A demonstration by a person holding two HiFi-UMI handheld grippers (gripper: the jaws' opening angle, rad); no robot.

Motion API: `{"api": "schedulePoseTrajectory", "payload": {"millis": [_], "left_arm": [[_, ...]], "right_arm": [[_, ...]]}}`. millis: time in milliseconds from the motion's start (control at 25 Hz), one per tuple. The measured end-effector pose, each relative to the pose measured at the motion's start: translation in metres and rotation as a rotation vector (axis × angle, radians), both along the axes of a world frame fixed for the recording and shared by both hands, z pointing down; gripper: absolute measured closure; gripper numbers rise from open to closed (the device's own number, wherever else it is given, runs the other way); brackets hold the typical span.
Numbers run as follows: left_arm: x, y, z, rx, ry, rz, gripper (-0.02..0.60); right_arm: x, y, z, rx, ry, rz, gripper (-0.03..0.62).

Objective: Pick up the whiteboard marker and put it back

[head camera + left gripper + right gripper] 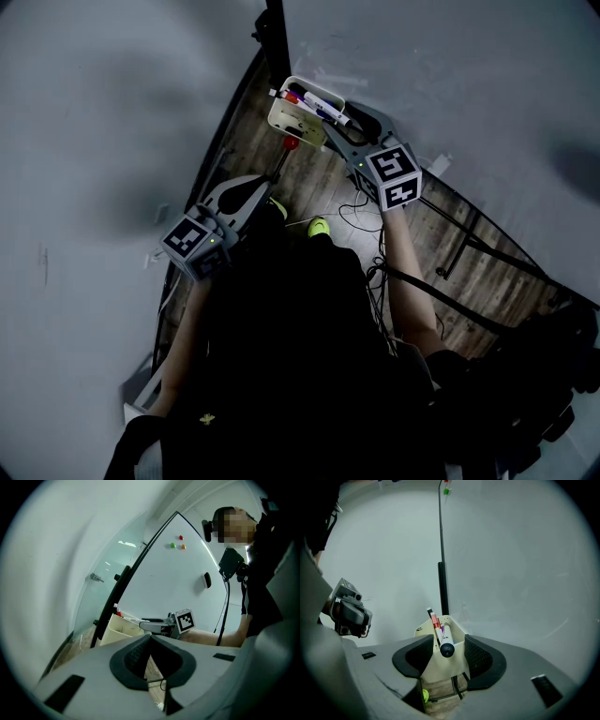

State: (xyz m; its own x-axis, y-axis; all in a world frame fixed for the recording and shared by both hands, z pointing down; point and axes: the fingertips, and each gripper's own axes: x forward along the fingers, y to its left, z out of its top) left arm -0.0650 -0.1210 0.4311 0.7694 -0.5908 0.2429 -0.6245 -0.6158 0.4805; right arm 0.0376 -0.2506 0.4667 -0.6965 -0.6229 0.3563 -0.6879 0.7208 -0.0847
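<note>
The right gripper (448, 644) stands released, its jaws either side of the black cap of the whiteboard marker (445, 635) without touching it. The marker lies tilted in the cream holder (443, 666) at the edge of the whiteboard (511, 573), leaning beside a red marker (434, 620). Only the rounded cap is between the pads, so a squeeze there could likely slide off it or tip the marker out of the holder. The jaws also sit close to the holder's wall and could clip it or drag the neighbouring marker. The left gripper (150, 639) is clenched on nothing, well apart.
</note>
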Motion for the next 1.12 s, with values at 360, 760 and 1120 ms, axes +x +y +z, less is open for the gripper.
{"api": "schedulePoseTrajectory", "payload": {"millis": [360, 760, 1120], "left_arm": [[-0.0002, -0.0006, -0.0019, 0.009, 0.002, -0.002, 0.56], [0.0009, 0.0006, -0.0029, 0.013, 0.008, -0.003, 0.56], [0.0005, 0.0013, -0.0013, 0.017, 0.007, -0.002, 0.56]], "right_arm": [[-0.0018, 0.0018, -0.0003, -0.003, 0.024, -0.014, 0.388], [0.0001, 0.0045, -0.0039, 0.013, 0.009, -0.01, 0.474], [0.0004, 0.0026, -0.002, -0.002, -0.002, -0.013, 0.511]]}}
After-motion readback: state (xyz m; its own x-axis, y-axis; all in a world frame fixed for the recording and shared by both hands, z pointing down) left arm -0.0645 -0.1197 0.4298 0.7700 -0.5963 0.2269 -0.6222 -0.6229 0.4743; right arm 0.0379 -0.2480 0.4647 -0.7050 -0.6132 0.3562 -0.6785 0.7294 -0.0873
